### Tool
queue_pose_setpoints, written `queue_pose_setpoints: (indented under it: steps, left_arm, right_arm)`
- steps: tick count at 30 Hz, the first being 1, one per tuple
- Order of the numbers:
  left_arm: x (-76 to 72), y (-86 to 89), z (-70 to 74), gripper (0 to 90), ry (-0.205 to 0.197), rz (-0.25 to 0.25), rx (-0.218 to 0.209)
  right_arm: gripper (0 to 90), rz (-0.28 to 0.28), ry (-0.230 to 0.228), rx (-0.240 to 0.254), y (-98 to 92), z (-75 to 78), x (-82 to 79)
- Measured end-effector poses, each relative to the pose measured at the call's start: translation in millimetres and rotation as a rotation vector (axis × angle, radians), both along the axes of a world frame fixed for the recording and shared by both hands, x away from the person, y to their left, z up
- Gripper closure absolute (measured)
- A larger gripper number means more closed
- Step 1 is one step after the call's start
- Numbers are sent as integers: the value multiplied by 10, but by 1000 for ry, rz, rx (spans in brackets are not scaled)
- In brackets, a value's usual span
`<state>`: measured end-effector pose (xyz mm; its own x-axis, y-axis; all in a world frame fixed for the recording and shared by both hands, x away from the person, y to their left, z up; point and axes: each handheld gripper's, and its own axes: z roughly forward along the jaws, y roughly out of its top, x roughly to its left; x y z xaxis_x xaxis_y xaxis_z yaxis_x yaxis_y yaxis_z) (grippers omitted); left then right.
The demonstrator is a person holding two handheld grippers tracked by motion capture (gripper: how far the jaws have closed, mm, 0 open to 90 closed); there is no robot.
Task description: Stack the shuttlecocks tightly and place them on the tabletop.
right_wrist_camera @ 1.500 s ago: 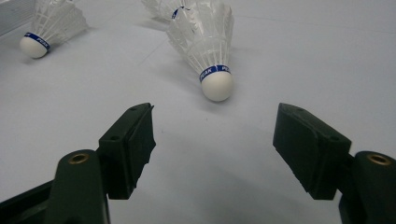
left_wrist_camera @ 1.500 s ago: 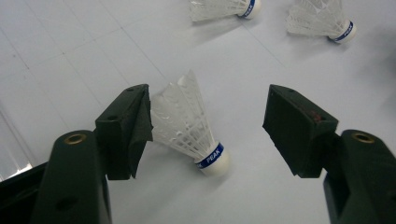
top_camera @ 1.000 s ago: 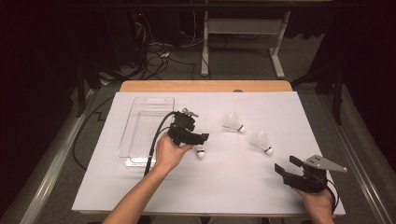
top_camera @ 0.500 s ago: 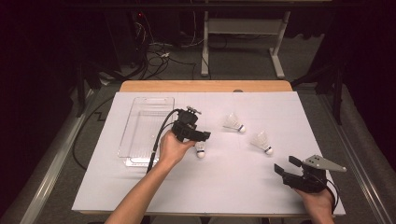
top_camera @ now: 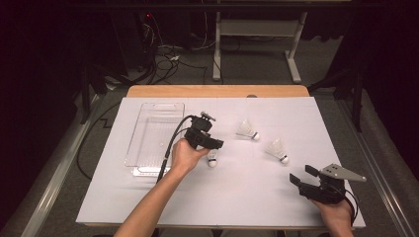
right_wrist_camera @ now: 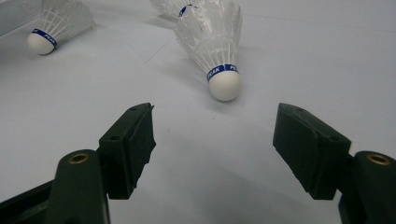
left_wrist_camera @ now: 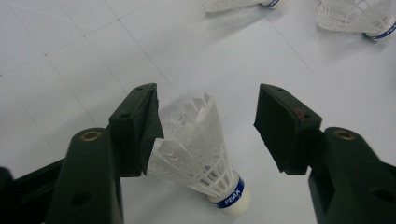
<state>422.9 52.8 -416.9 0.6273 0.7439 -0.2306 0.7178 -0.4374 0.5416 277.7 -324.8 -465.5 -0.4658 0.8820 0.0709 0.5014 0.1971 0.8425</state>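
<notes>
As the left gripper [left_wrist_camera: 205, 128] has come down and forward over the near shuttlecock [left_wrist_camera: 201, 156] since a second ago, its jaws have just been closing in on it; they now stand fairly wide on either side of the feather skirt, one pad at or just touching the feathers, the other well apart, so nothing is gripped yet. From above, that shuttlecock [top_camera: 212, 159] lies on the white sheet [top_camera: 247, 197] just right of the tray [top_camera: 143, 170], cork toward the person, partly under the gripper [top_camera: 213, 144]; it has not shifted from its place. I judge this to be the start of a pick: the jaws need to close further on the skirt before any lift, and the clear tray beside it looks the likely goal; a hard squeeze could crush the feathers.

The right gripper [top_camera: 302, 177] rests at the near right corner of the sheet, unmoved, its jaws wide apart and holding nothing; a shuttlecock [right_wrist_camera: 212, 44] lies ahead of it.

Count: three shuttlecocks, the near one between the left jaws, a second [top_camera: 246, 130] farther back at centre, a third [top_camera: 276, 149] to its right; one tray, with nothing in it that I can make out; two grippers; one sheet over a wooden table [top_camera: 217, 91].
</notes>
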Motion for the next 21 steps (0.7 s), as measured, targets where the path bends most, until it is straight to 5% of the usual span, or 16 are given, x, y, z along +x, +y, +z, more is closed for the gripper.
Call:
queue_pose_setpoints:
  steps: [21]
  left_arm:
    - [-26,14,7,706,37,-41,-4]
  right_arm:
    - [295,1,2,-1,3,-1,0]
